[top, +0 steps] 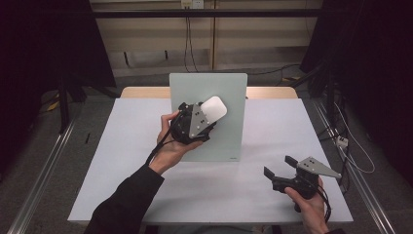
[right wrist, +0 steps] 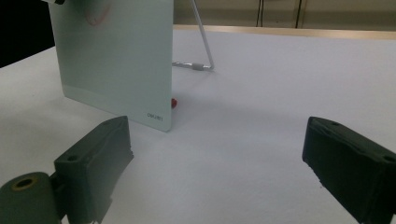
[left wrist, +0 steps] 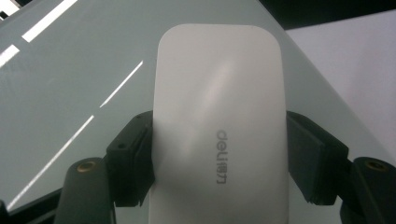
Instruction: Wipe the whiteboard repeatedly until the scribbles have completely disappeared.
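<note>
We judge the step in hand to be wiping: the left tool (top: 208, 117) is clamped on the white rounded plastic eraser (left wrist: 219, 126), pads pressing both long sides, holding it at the face of the pale green glass board (top: 229, 131) standing on the white table (top: 117, 165). The eraser juts toward 1 o'clock from the tool. A red mark (right wrist: 95, 16) shows on the board; next calls for sweeping across it. The right tool (top: 282, 168) waits at 5 o'clock, jaws apart, holding nothing.

A white-covered bench (top: 122, 161) is seen across the middle of the frame; cables (top: 187, 44) are seen hanging at the upper centre, against the wall
</note>
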Demonstrator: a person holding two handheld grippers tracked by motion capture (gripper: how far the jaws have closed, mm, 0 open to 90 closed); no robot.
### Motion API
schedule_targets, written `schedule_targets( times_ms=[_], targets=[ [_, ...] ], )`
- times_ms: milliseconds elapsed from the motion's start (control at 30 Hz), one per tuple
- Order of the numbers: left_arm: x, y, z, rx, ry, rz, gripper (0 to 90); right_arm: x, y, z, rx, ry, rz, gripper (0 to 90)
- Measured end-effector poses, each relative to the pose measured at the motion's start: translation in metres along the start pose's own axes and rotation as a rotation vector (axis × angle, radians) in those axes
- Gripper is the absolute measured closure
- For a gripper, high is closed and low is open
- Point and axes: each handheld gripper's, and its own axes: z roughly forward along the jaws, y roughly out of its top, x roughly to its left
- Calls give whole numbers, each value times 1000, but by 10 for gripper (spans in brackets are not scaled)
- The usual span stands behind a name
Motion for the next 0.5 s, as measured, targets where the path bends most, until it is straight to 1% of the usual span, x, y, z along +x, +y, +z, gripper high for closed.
schedule_targets(
  times_ms=[100,133,167,200,300,367,400,433,500],
  targets=[
    [-13,-7,3,16,-31,32,311,0,0,0,-1,1,-2,81],
    [-13,-7,3,16,-31,32,312,0,0,0,-1,1,-3,81],
    [-24,-13,4,36,-59,55,312,0,0,0,-1,0,-2,81],
    [-24,-13,4,36,-59,55,312,0,0,0,0,-1,0,81],
    [-43,-23,7,77,-106,106,312,0,0,0,-1,0,0,81],
    [-53,-29,9,92,-132,130,312,0,0,0,0,-1,1,81],
    [-56,-30,9,99,-137,130,312,0,0,0,0,-1,1,81],
    [-55,-31,9,106,-146,139,312,0,0,0,0,-1,1,81],
    [-53,-30,9,101,-154,124,312,0,0,0,-1,-1,0,81]
  ],
)
